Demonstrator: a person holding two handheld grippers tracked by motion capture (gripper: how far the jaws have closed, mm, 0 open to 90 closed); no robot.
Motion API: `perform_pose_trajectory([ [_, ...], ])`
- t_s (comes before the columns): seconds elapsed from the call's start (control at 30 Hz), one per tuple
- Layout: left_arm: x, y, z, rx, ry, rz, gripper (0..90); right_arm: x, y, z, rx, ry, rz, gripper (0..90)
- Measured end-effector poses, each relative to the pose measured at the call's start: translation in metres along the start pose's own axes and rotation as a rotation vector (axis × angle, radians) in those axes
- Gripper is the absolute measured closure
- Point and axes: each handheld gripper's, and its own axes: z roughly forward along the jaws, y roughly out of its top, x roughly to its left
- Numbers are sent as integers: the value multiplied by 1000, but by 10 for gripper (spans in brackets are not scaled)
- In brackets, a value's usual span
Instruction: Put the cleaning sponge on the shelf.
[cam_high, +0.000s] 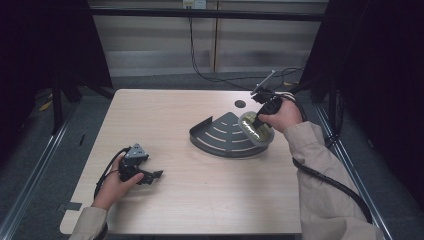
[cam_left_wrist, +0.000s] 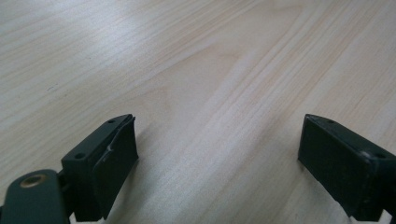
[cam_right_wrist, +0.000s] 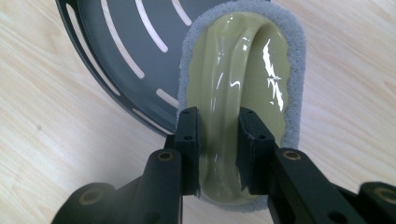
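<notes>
The right gripper (cam_right_wrist: 218, 154) pinches the shiny handle of the scrub sponge (cam_right_wrist: 243, 70), which hangs over the right edge of the grey corner rack (cam_high: 225, 135), near the desk's (cam_high: 200, 200) far right corner. The handle looks slippery, so the sponge might slide out. The left gripper (cam_left_wrist: 217, 158) rests spread wide near the front left edge, with lots of bare desk around it.

Left hand-held gripper (cam_high: 150, 176) rests with jaws wide; right hand-held gripper (cam_right_wrist: 218, 140) is clamped.
</notes>
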Motion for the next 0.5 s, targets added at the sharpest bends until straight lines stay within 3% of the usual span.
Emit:
perform_pose_trajectory([
  [0.5, -1, 0, 0, 6, 13, 12, 110, -5, 16, 18, -12, 12, -4, 723],
])
